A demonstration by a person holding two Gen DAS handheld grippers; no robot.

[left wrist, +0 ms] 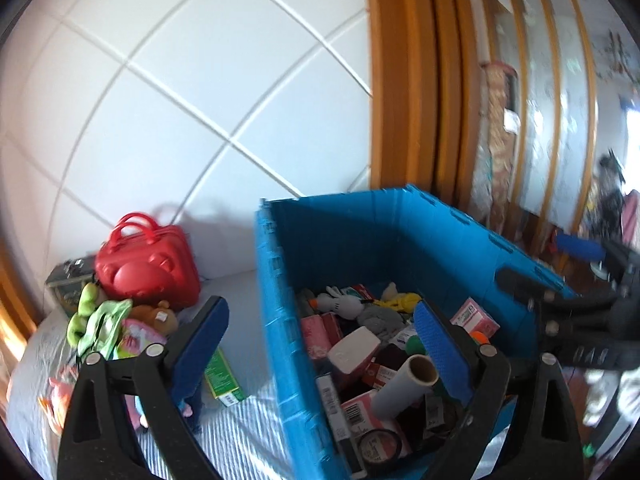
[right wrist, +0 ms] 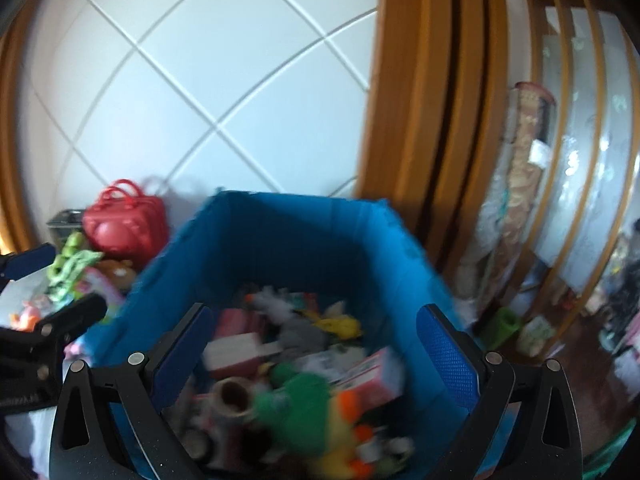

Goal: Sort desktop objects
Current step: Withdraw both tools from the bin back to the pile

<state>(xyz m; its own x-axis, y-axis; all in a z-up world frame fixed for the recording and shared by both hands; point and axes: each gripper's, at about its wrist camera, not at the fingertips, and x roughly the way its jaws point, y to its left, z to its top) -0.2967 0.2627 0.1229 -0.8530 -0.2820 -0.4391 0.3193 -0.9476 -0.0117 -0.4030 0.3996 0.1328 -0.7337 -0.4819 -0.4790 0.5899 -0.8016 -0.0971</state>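
Both grippers hang over the blue crate (left wrist: 360, 240), fingers spread wide, holding nothing: left gripper (left wrist: 320, 344) straddling the crate's left wall, right gripper (right wrist: 316, 344) above its middle. Cardboard tube (left wrist: 404, 388) lies in the crate's clutter, long axis tilted, open end up-right. Red handbag (left wrist: 148, 268) and plush toys (left wrist: 100, 320) sit left of the crate on the striped bed (left wrist: 240, 440). Right view blurred.

Home bedroom: bedsheet (left wrist: 240, 432), toys (left wrist: 100, 324).
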